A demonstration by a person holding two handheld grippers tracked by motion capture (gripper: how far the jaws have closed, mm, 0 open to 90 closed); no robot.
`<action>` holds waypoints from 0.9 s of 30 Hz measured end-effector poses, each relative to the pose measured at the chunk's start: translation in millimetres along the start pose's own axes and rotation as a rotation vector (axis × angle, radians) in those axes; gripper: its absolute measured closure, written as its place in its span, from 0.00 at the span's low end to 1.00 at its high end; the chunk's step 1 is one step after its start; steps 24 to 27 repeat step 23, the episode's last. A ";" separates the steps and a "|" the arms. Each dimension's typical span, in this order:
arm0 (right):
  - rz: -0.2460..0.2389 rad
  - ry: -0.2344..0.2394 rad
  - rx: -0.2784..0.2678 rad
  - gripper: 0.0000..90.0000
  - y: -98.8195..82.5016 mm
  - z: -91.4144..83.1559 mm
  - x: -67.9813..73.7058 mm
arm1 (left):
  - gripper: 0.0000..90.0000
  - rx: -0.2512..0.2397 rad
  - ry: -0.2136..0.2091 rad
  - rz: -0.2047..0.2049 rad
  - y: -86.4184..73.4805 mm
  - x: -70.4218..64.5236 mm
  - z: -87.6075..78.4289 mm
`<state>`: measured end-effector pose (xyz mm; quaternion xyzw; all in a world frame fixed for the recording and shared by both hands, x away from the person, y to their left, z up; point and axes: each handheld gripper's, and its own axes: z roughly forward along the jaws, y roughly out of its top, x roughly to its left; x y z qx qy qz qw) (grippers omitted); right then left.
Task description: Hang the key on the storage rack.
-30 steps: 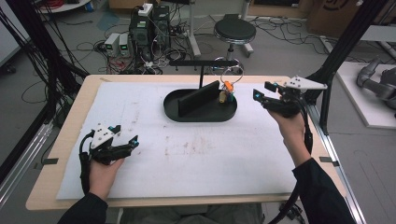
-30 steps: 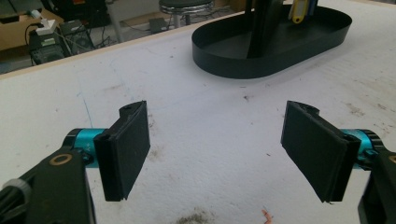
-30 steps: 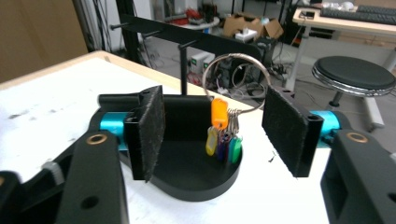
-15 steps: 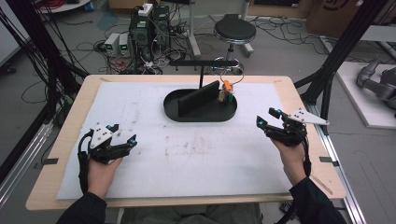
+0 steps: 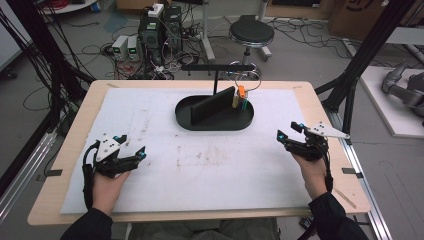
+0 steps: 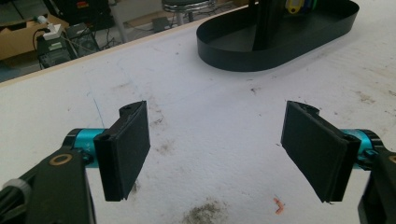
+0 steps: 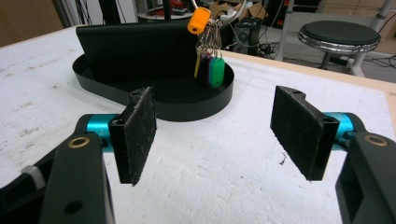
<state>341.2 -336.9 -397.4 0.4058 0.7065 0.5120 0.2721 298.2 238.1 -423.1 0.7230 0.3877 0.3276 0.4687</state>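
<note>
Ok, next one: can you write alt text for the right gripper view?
The right tool hangs open over the white table cover with nothing between its pads. Beyond it sits a black oval tray, a bunch of key tags with an orange fob hanging over it.

Bench [image 5: 325, 107] carries a paper sheet [image 5: 200, 170] over most of its top. Oval tray [image 5: 186, 116] sits on the sheet, far side, just right of centre. Upright divider panel [image 5: 210, 104] stands in the tray, running along it. T-shaped stand [image 5: 216, 70] rises behind the panel; bunch of key tags [image 5: 241, 97] hangs at the tray's right end, right of the panel. Left gripper [image 5: 131, 152] rests on the sheet near-left, right gripper [image 5: 288, 131] near-right, well apart, tray between and beyond them. Behind the bench, on the floor: stool [image 5: 251, 34] right of centre, computer boxes [image 5: 160, 30] left of centre.
</note>
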 end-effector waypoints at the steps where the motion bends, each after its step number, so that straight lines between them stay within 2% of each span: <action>1: -0.006 -0.001 -0.001 0.35 -0.2 0.6 0.1 | 0.26 -0.001 -0.001 0.001 -0.3 0.1 -0.1; 11: -0.019 -0.003 0.005 0.35 -0.6 1.5 2.4 | 0.26 -0.001 -0.006 0.006 0.1 -1.1 0.2; 27: -0.010 -0.014 0.009 0.35 -1.9 -1.5 -0.6 | 0.26 0.004 -0.019 0.012 1.7 -3.0 4.1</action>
